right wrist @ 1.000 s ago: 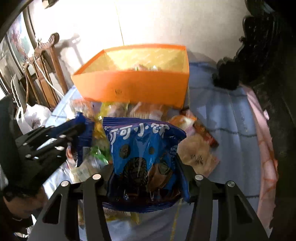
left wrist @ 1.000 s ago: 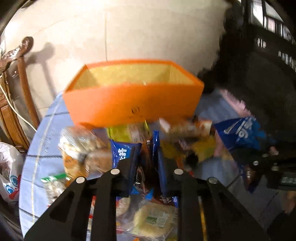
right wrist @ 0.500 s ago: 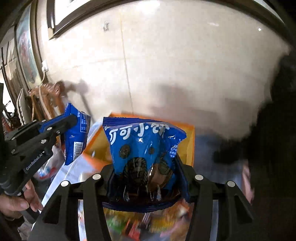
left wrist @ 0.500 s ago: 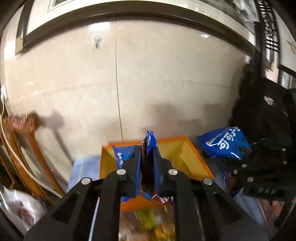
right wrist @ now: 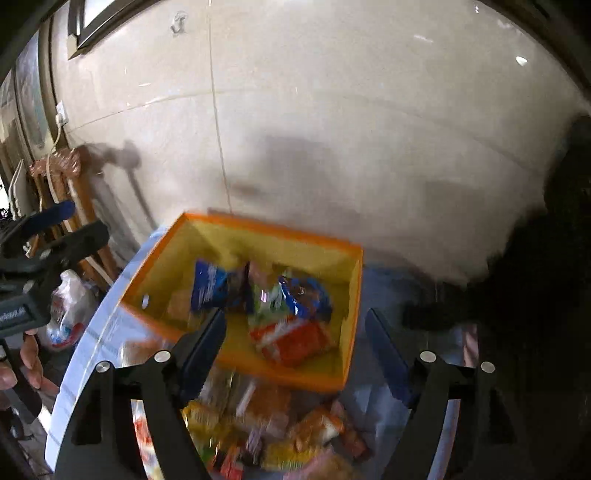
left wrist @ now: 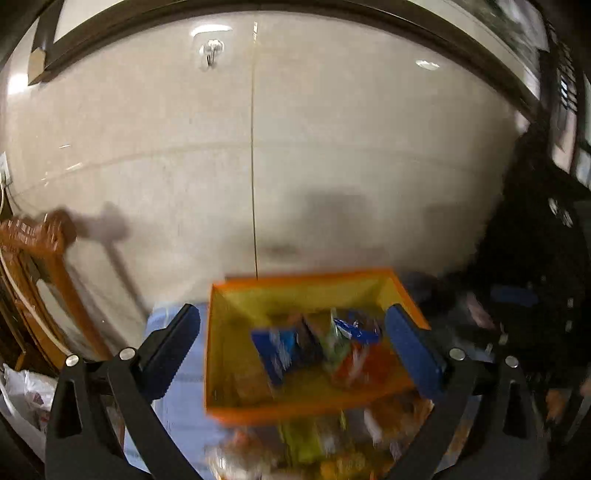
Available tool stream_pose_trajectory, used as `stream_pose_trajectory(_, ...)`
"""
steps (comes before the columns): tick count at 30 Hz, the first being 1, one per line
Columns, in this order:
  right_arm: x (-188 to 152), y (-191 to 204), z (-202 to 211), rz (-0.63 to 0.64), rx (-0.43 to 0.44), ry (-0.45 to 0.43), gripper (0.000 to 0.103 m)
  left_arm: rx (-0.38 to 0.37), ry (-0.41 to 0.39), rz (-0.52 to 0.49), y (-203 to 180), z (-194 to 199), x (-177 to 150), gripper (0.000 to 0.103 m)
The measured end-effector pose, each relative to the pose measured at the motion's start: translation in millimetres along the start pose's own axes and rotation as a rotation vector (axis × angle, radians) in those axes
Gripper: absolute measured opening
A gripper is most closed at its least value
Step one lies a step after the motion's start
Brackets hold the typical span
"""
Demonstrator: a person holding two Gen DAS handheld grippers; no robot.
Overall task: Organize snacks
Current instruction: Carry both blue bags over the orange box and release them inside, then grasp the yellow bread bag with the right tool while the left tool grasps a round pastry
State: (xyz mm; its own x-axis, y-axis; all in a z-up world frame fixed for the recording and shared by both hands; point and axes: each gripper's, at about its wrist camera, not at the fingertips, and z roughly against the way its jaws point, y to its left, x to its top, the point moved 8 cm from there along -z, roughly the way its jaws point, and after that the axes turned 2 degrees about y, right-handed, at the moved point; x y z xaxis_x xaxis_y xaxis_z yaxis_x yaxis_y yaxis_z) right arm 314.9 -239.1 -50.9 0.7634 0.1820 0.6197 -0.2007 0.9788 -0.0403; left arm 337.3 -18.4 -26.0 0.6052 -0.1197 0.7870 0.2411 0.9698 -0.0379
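One orange box (right wrist: 236, 360); two blue packets (right wrist: 208, 284) inside; one orange packet (right wrist: 291, 341)

A glossy cream tiled wall (left wrist: 332, 155) fills the background, with a small metal hook (left wrist: 210, 53) stuck high on it and a dark frame edge (right wrist: 86, 26) at upper left. A carved brown wooden chair (right wrist: 68, 177) stands against the wall. A white plastic bag (right wrist: 70, 306) sits lower left — beside the pale blue striped tablecloth (left wrist: 177, 406).

wall (left wrist: 332, 147): glossy smooth tile
bin (right wrist: 351, 295): matt orange outside, yellow inside
snack packs (right wrist: 291, 339): shiny plastic film
tools (right wrist: 295, 336) (left wrist: 291, 332): matt black plastic, blue pads, metal screws
chair (left wrist: 44, 258): varnished wood
table (right wrist: 96, 343): pale cloth cover
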Motion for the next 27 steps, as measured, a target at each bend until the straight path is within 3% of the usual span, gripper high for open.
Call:
stream_pose_trajectory(4, -91.0, 9.0, 4.3, -0.036, 0.049, 0.087, 0.079, -0.039, 0.036, -0.072, -17.3, 34.6, -101.5, 0.099)
stream_pose_trajectory(7, -195.9, 37.5, -1.4, -0.031, 0.085, 0.181, 0.080, -0.088, 0.097, -0.120, -34.4, 57.1, -188.8, 0.099)
stream_pose_trajectory(11, -284.9, 75.6, -13.8, 0.074, 0.083, 0.277, 0.080, -0.151, 0.150, -0.107, -52.8, 82.0, -275.5, 0.099)
stream_pose_trajectory(14, -300.0, 90.1, -18.5, 0.120, 0.083, 0.266, 0.081, -0.165, 0.205, -0.092, -64.7, 78.0, -323.4, 0.098)
stream_pose_trajectory(16, -297.2, 91.7, -23.5, 0.114, 0.082, 0.255, 0.087, -0.156, 0.216, -0.091, -69.4, 70.4, -336.2, 0.098)
stream_pose_trajectory(19, -294.5, 100.7, -33.2, 0.116, 0.110, 0.243, 0.088, -0.115, 0.260, -0.055, -70.8, 46.5, -351.7, 0.098)
stream_pose_trajectory(20, -292.0, 101.4, -40.1, 0.134, 0.088, 0.234, 0.095, -0.097, 0.276, -0.035, -66.2, 40.2, -353.4, 0.098)
stream_pose_trajectory(23, -298.6, 109.8, -59.9, 0.098, 0.154, 0.299, 0.098, -0.032, 0.380, 0.020, -51.5, 12.1, -371.2, 0.098)
stream_pose_trajectory(25, -307.3, 116.5, -66.1, 0.142, 0.165, 0.323, 0.082, 0.004, 0.359, -0.042, -51.7, 12.5, -375.6, 0.081)
stream_pose_trajectory(26, -309.7, 127.1, -63.6, 0.169, 0.218, 0.325, 0.053, 0.011, 0.345, -0.040, -50.1, 15.6, -374.8, 0.071)
stream_pose_trajectory(27, -309.5, 131.9, -60.0, 0.184, 0.218, 0.318, 0.048, 0.030, 0.326, -0.014, -43.0, 19.6, -371.3, 0.044)
